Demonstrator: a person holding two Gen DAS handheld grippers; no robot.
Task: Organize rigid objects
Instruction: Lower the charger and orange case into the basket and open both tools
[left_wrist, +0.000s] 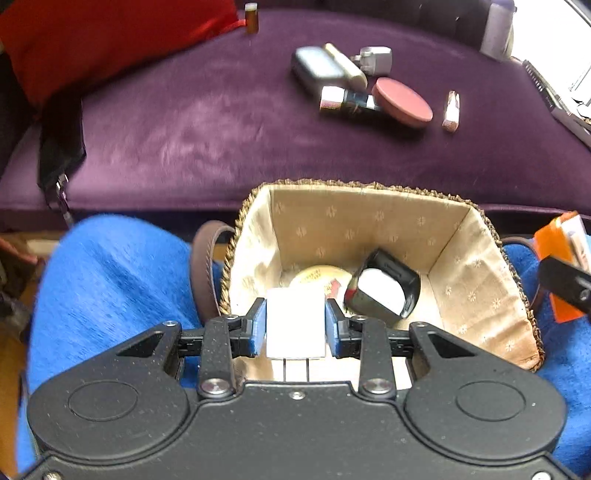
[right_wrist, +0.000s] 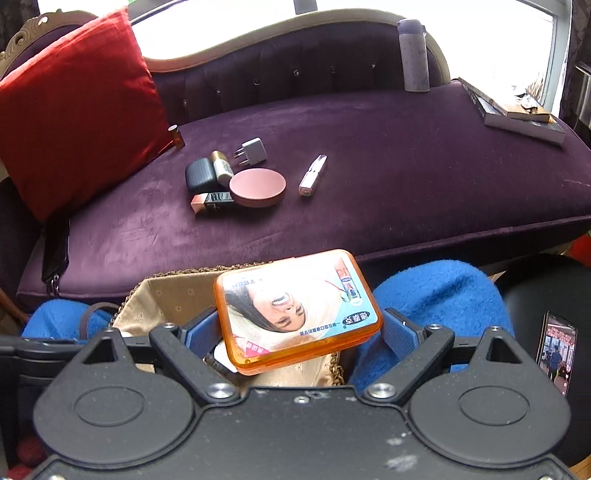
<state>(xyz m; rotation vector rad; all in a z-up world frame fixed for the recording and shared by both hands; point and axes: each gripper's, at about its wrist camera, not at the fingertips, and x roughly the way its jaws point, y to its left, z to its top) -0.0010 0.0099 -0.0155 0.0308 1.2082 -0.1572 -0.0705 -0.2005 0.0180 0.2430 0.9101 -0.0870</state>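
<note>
— Over the basket (left_wrist: 480, 254), right above its open mouth, is a white block (left_wrist: 295, 323), clenched between the blue pads of the left tool (left_wrist: 295, 325).

— And that basket sits where?

— On a blue blanket (left_wrist: 110, 280), just in front of the purple sofa seat (left_wrist: 207, 122). It is lined with pale flowered cloth and has a braided rim. Down inside it lie a black case with a white face (left_wrist: 382, 290), tipped on its side, and a round cream tin (left_wrist: 317, 277) partly hidden behind the white block.

— What about the other hand?

— The right tool (right_wrist: 299, 328) is grasping an orange plastic box (right_wrist: 299, 314) with a printed label, its pads pressed on the two short ends, jaws wide. The box hangs tilted over the basket's right edge.

— Anything left outside the basket?

— Yes, beyond the basket on the sofa seat lies a loose cluster: a pink round compact (right_wrist: 257, 186), a dark rounded case (right_wrist: 200, 173), a cream tube (right_wrist: 221, 166) touching that case, a white plug adapter (right_wrist: 253, 151), and a black tube with a copper cap (right_wrist: 212, 201) against the compact. A slim white-and-silver stick (right_wrist: 313, 175) lies a little apart to their right.

— Further off?

— A small amber bottle (right_wrist: 176, 136) stands beside a red cushion (right_wrist: 77, 110) at the far left, and a lilac flask (right_wrist: 413, 55) stands upright against the sofa back. Books (right_wrist: 517, 114) lie at the far right end. A phone (right_wrist: 557, 350) with its screen lit rests to the right of the blanket.
</note>
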